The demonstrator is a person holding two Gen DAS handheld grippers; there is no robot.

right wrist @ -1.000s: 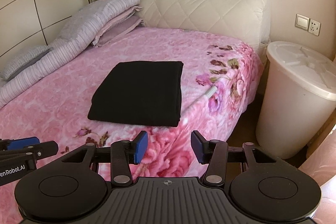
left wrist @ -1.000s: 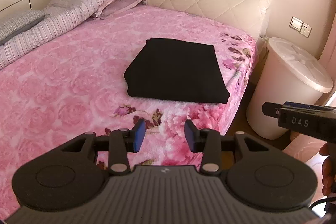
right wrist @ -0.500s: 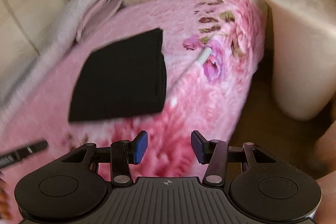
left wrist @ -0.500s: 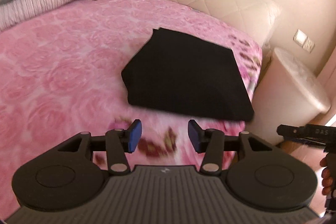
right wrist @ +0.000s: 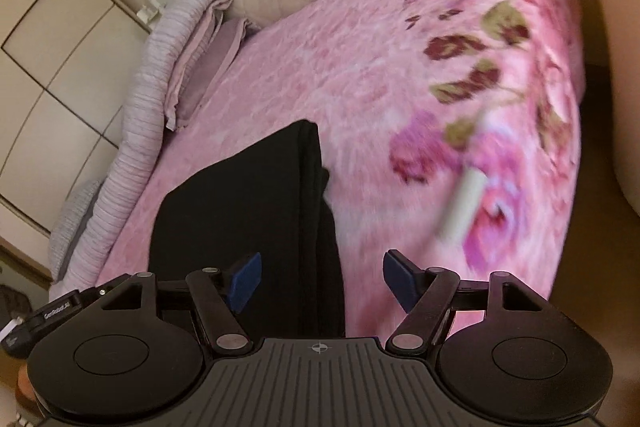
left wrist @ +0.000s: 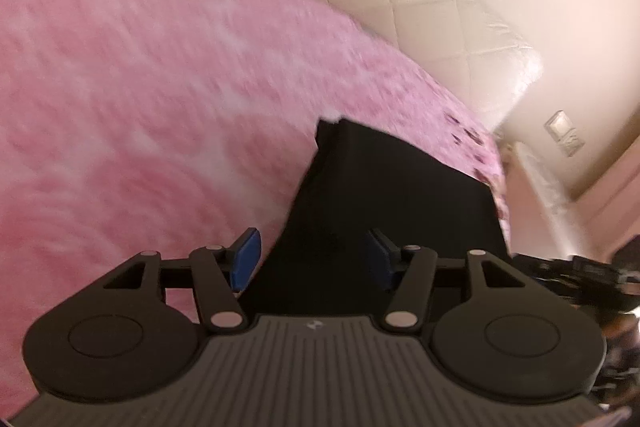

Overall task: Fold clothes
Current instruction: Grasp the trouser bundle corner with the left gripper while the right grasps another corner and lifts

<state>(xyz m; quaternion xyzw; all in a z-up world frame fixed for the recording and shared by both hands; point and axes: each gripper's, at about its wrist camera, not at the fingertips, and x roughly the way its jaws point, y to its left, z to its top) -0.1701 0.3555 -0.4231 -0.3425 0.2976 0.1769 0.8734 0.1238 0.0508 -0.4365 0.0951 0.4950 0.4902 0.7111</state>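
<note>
A folded black garment (left wrist: pixel 392 187) lies flat on the pink floral bedspread (left wrist: pixel 140 87). My left gripper (left wrist: pixel 314 259) is open and empty, right above the garment's near left edge. In the right wrist view the garment (right wrist: pixel 248 203) shows as a stacked fold with layered edges on its right side. My right gripper (right wrist: pixel 322 281) is open and empty, just above the garment's near right edge, its fingers straddling that edge. The other gripper shows at the right edge of the left wrist view (left wrist: pixel 576 267) and at the left edge of the right wrist view (right wrist: pixel 44 315).
A quilted cream headboard (left wrist: pixel 420 7) stands behind the bed. Striped grey pillows and bedding (right wrist: pixel 160 79) lie along the bed's far side. A white stick (right wrist: pixel 464 203) lies on the bedspread right of the garment. A cream bin (right wrist: pixel 608 27) stands beside the bed.
Both grippers have moved forward and down to the black garment, which now fills the space just ahead of the fingers. Both views are tilted and blurred. The jaws have opened a little wider.
</note>
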